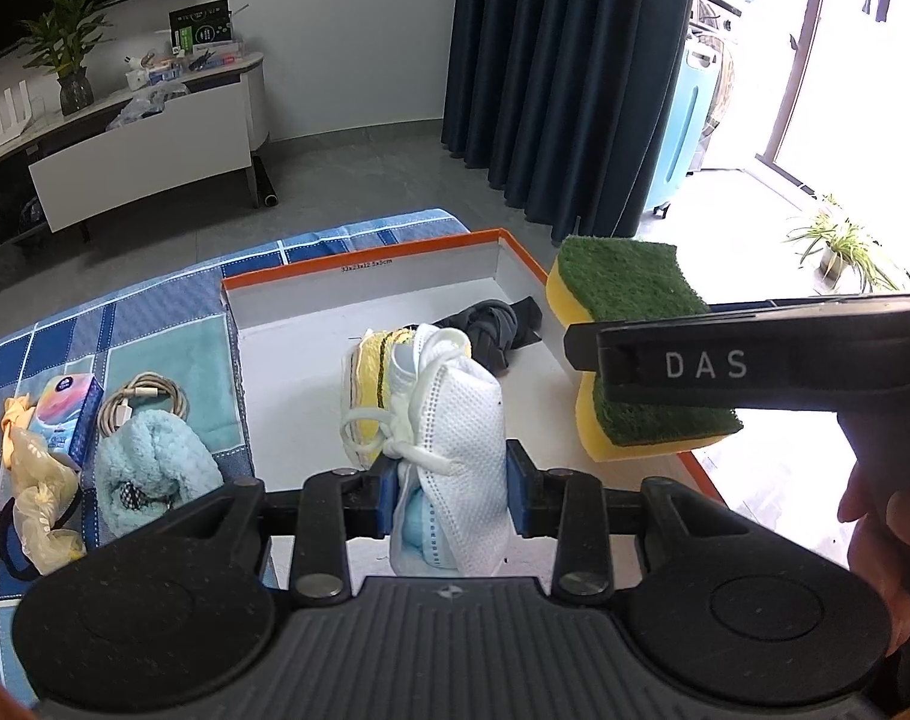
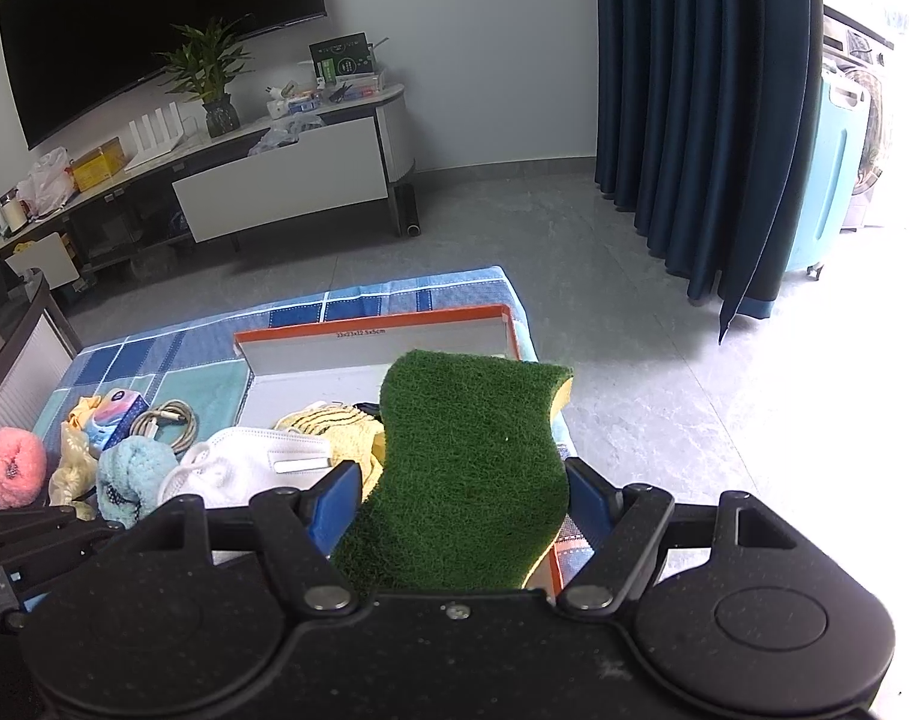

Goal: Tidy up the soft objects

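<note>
Left gripper (image 1: 452, 492) clamped on a white mesh face mask (image 1: 461, 420), blue pads pressed against both sides of it, a pale blue mask bunched underneath; held above the near part of the orange-rimmed white box (image 1: 359, 264). Right gripper (image 2: 462, 498) clenched on a yellow sponge with a green scouring face (image 2: 467, 468), jaws spread wide to take its width, green side up; seen from the left wrist view, the same sponge (image 1: 629, 294) hanging over the right rim of the box, with one black finger (image 1: 695, 360) of the right gripper crossing it. Inside the box: a yellow cloth with dark stripes (image 1: 371, 384) just behind the mask, and a dark grey bundle of fabric (image 1: 497, 324) toward the far right corner. Box resting on a blue and teal checked cloth (image 1: 173, 324) spread over the grey floor. Left of the box, on the cloth: a light blue fluffy item (image 1: 149, 468), a coiled beige cable (image 1: 149, 402), a small colourful carton (image 1: 74, 414), a crumpled yellow plastic bag (image 1: 41, 510), and a pink fluffy item (image 2: 14, 468) at the far left edge. Part of a hand (image 1: 881, 546) visible at the right border of the left wrist view.
</note>
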Motion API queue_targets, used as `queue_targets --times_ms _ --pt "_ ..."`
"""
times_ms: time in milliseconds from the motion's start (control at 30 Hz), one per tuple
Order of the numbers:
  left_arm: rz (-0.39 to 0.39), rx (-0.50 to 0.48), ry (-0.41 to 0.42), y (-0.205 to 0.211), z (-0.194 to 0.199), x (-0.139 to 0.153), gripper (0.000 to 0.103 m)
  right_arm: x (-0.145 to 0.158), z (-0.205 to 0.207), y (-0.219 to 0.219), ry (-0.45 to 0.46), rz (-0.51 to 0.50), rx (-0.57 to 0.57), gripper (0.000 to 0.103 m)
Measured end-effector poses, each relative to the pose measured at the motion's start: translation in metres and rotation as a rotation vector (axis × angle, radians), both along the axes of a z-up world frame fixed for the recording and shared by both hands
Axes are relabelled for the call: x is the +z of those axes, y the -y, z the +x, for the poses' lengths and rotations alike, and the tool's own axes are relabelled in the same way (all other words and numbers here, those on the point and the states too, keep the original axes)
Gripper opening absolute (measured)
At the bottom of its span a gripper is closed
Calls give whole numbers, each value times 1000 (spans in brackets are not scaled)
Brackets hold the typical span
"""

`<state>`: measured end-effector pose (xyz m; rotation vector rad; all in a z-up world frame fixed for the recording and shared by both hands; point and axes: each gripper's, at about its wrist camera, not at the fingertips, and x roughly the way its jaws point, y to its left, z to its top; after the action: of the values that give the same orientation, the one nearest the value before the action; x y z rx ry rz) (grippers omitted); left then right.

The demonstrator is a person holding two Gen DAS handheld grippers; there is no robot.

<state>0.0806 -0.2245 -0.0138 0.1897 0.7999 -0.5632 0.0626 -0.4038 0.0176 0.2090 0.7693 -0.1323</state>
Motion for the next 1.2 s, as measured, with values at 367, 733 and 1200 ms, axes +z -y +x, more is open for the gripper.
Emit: queue_targets --times_ms 367,733,1200 --pt "-13 -2 1 0 5 0 36 -5 9 4 -15 8 -1 87" --pt "-30 54 21 -7 31 11 36 -1 29 8 2 -1 14 88" --pt "-58 81 17 -8 68 19 35 1 72 14 -7 -13 49 88"
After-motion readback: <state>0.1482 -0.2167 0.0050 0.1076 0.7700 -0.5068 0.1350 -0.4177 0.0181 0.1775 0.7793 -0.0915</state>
